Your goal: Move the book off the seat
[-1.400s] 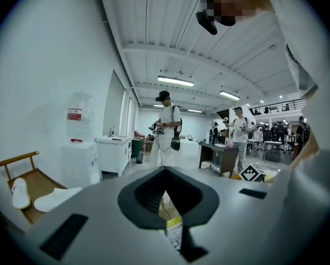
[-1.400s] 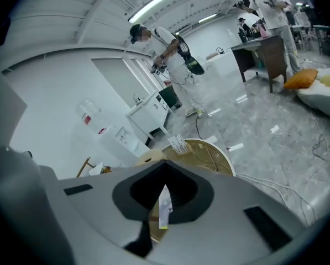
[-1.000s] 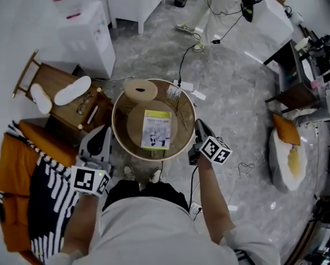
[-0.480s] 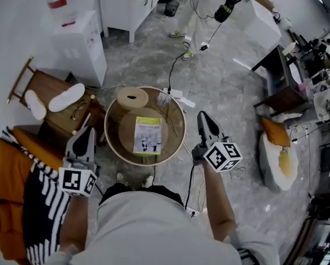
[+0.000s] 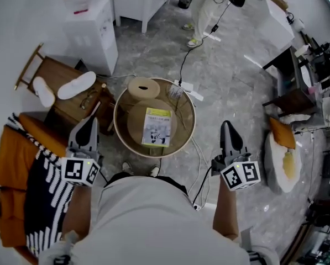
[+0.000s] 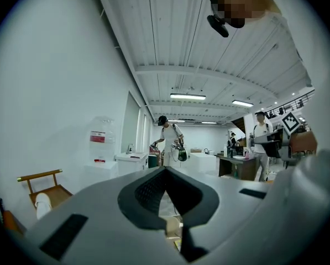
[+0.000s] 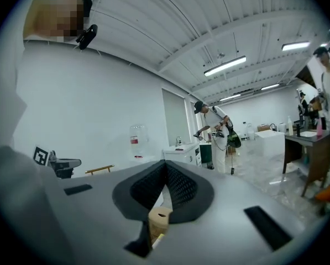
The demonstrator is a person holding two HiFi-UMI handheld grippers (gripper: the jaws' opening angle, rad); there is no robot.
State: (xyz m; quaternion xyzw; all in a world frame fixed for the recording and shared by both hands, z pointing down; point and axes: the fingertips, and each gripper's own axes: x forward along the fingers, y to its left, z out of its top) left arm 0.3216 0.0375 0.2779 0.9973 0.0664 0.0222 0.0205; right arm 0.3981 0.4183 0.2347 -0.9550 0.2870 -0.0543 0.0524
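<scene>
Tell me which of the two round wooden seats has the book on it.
The larger seat, the one nearer the person, has the book lying flat on top. The smaller seat beyond it is bare, showing only a slot in its top.

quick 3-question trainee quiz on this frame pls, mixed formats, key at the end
1. True or false: the right tool is gripping the book.
2. Where does the book lie? A) flat on the round seat; B) on the floor; C) on the wooden chair.
3. Fill in: the left tool and the right tool both have their jaws ____, with nothing between them.

Key: 1 false, it hangs to the right of the seat, apart from the book; 2 A; 3 shut.
</scene>
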